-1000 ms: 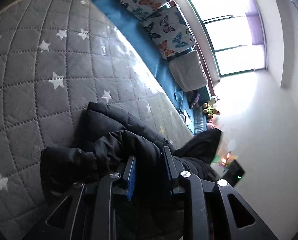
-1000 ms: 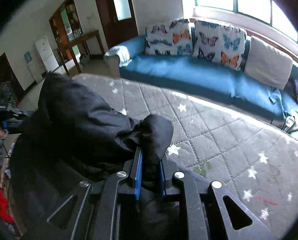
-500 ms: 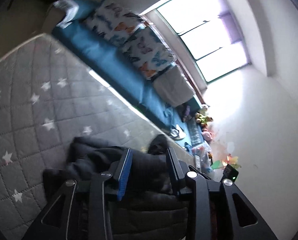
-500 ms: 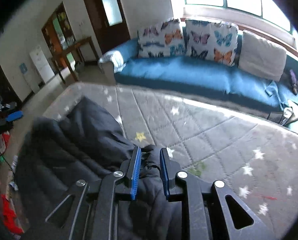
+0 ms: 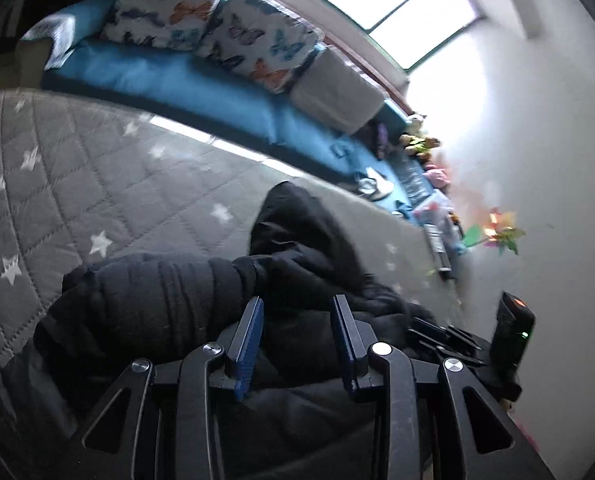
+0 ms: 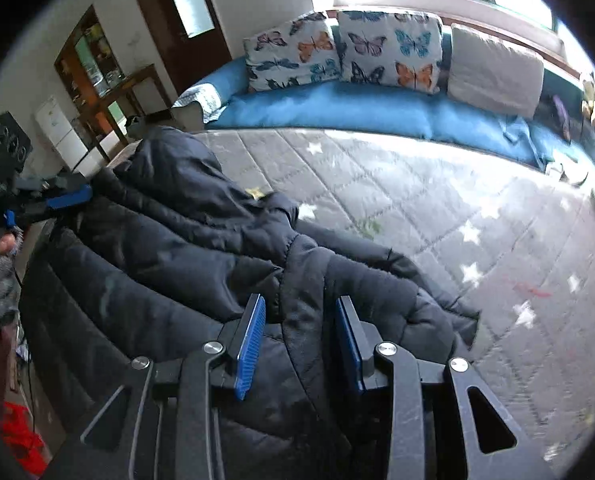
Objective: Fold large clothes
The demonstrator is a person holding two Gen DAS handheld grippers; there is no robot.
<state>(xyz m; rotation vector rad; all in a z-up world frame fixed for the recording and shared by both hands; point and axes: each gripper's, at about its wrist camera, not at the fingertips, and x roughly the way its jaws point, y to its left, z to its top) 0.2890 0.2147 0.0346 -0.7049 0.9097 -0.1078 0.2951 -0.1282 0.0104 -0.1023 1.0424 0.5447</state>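
Here grey star-quilted mattress (image 6: 437,200) bears black jacket (image 6: 185,248); blue sofa (image 6: 337,108) behind.

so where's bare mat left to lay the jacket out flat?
Bare quilted mat lies between the black jacket and the blue sofa, stretching rightward in the right wrist view. In the left wrist view, bare mat lies left of the jacket. Crowded: the near edge, where the jacket bunches.

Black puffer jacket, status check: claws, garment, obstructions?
Left claw open. Right claw opening, nothing pinched. Jacket bunched on quilted mat. No obstruction seen.
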